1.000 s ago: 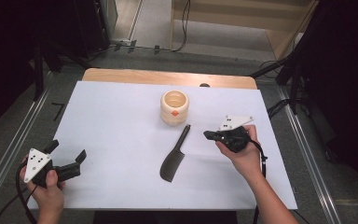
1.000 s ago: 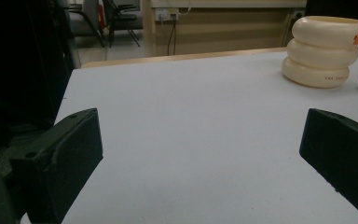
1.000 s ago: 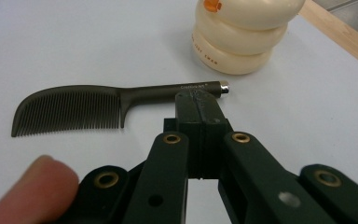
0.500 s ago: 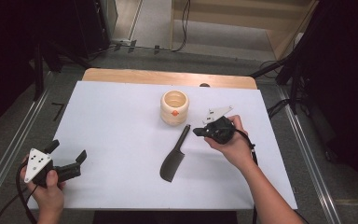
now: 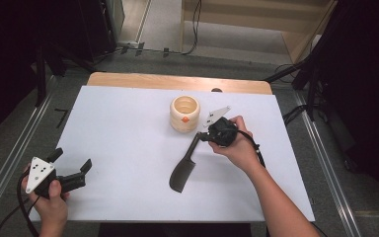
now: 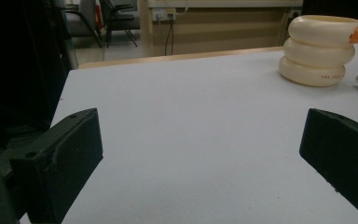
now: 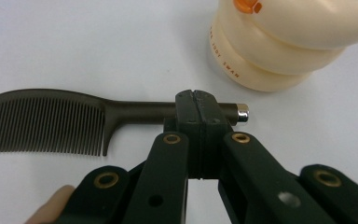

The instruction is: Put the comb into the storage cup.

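Note:
A dark comb (image 5: pixel 182 173) lies on the white table sheet (image 5: pixel 118 123), its handle pointing up toward a cream ribbed cup (image 5: pixel 184 113) with an orange mark. My right gripper (image 5: pixel 201 138) is shut, pads pressed together with nothing between them, and its tips sit right over the handle's end. In the right gripper view the shut tips (image 7: pixel 196 100) cover the comb (image 7: pixel 42 123) near its metal cap, with the cup (image 7: pixel 279 42) just beyond. My left gripper (image 5: pixel 71 160) rests open at the near left corner, its jaws (image 6: pixel 200 154) wide apart, facing the cup (image 6: pixel 319 51).
A wooden table edge (image 5: pixel 177 81) runs along the far side of the sheet. Metal rails flank the table left and right. Dark stands and cables sit on the floor beyond.
My right hand has moved left and slightly toward the cup, bringing the shut gripper onto the comb's handle end. The left hand and the comb have not moved.

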`<state>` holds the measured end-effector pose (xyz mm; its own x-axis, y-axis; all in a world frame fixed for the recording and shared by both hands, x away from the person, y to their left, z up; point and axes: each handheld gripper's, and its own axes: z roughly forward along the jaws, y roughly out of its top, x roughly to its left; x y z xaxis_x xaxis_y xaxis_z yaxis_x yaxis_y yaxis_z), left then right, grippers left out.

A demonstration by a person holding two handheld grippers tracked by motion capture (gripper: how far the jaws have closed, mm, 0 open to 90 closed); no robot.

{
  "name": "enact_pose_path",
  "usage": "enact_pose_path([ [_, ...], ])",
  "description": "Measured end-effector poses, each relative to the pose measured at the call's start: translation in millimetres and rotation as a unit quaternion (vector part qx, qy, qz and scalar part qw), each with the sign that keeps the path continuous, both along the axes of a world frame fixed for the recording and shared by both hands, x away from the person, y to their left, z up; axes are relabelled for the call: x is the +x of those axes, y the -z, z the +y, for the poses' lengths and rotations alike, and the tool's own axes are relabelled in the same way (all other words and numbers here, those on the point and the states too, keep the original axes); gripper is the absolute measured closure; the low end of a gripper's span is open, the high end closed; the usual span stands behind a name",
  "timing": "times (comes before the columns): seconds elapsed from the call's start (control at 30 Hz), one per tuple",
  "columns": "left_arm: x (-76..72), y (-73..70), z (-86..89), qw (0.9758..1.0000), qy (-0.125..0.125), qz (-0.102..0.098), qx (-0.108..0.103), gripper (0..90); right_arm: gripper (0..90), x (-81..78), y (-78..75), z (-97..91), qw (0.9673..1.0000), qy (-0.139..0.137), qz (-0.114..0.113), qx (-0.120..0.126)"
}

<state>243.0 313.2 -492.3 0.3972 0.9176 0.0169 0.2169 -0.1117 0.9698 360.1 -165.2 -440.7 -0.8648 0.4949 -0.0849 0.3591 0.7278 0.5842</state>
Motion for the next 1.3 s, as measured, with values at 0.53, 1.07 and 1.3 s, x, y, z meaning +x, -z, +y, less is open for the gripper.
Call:
enact_pose_path([
  [0.53, -0.1, 0.0, -0.1, 1.0000, 0.002, -0.001, 0.002, 0.0, 88.3, 20.7, 11.0, 32.9, 0.9984, -0.015, 0.013, -0.053],
  [1.07, -0.2, 0.0, -1.4, 1.0000, 0.001, -0.001, 0.005, 0.0, 88.4, 40.9, 30.0, 46.6, 0.9951, 0.003, 0.044, -0.089],
  [1.3, -0.3, 0.0, -1.7, 1.0000, 0.002, 0.000, 0.006, 0.0, 88.5, 41.7, 33.4, 44.0, 0.9938, 0.012, 0.054, -0.097],
])
